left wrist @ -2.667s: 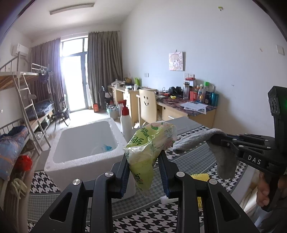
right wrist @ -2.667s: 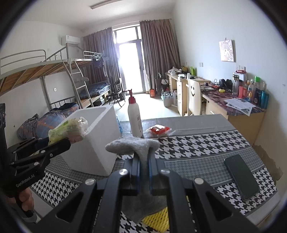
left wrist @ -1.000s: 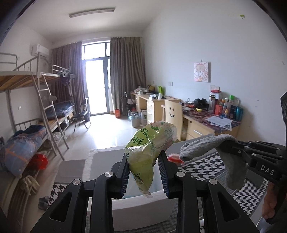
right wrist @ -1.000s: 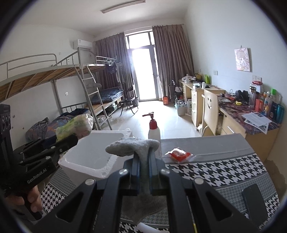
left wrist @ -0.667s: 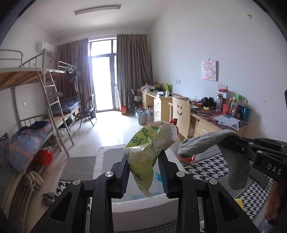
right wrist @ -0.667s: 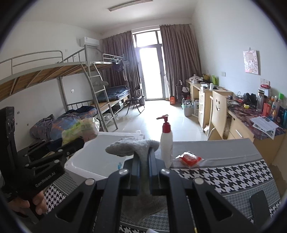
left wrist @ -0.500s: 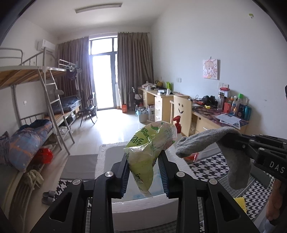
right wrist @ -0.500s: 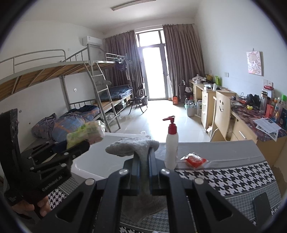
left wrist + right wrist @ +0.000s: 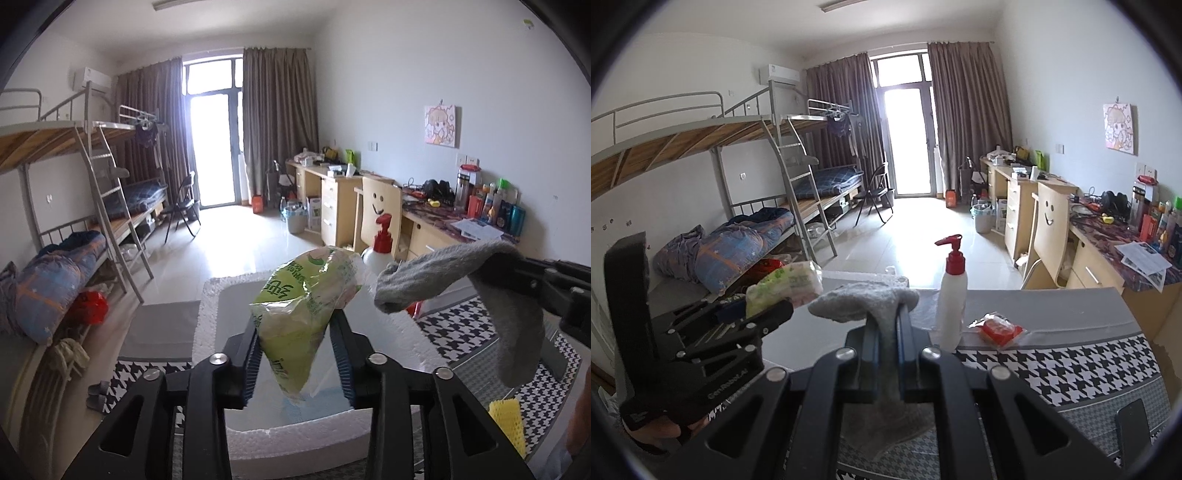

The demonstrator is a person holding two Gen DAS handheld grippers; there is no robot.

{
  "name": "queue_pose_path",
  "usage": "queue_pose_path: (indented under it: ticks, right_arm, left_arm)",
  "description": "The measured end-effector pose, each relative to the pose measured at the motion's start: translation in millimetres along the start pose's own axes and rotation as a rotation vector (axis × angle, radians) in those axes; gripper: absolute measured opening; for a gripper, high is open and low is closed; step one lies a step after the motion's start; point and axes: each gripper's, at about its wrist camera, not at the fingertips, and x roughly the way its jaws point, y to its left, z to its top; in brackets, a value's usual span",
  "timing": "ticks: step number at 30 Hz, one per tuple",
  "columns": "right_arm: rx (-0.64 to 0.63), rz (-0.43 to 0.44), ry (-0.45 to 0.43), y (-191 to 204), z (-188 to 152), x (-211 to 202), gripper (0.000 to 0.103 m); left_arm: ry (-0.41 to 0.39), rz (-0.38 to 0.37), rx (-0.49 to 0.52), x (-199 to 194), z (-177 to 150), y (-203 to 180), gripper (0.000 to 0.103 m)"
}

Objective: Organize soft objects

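The foam box (image 9: 295, 432) sits open on my houndstooth tabletop (image 9: 1071, 365), and I have both loads hanging over it. My left hand-held gripper (image 9: 295, 354) has just been widening its jaws, yet the green plastic packet (image 9: 303, 310) is wedged between the pads above the box's opening. My right hand-held gripper (image 9: 888, 332) is clamped tight on the grey sock (image 9: 864, 301), which droops over both sides of the fingers, near the red-capped pump bottle (image 9: 953, 299).

Pump bottle (image 9: 953, 295): upright, just right of my right jaws.
Red packet (image 9: 1000, 328): right of them, beside the bottle.
Phone (image 9: 1132, 428): far right, near me.
Yellow sponge (image 9: 506, 421): lower right of my left jaws.
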Motion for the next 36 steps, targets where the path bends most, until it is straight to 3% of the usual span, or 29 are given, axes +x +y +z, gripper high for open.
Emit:
queue_pose_path:
  ticks: [2,4,7,20,36]
  right_arm:
    - [-0.001,-0.005,0.001,2,1,1,0.010]
    - [-0.001,-0.011,0.001,2,1,2,0.010]
    - [-0.001,-0.023,0.001,3,2,4,0.010]
    - [-0.026,-0.006,0.004,17,10,12,0.010]
    - [-0.049,0.058,0.042,36,14,36,0.010]
  left_arm:
    - [0.008,-0.002,0.003,2,-2,2,0.045]
    - [0.013,-0.003,0.002,3,-5,4,0.064]
    - [0.005,0.012,-0.010,0,-6,8,0.079]
    - [-0.058,0.081,-0.060,-23,-5,30,0.100]
    - [-0.080,0.137,-0.093,-43,-18,49,0.101]
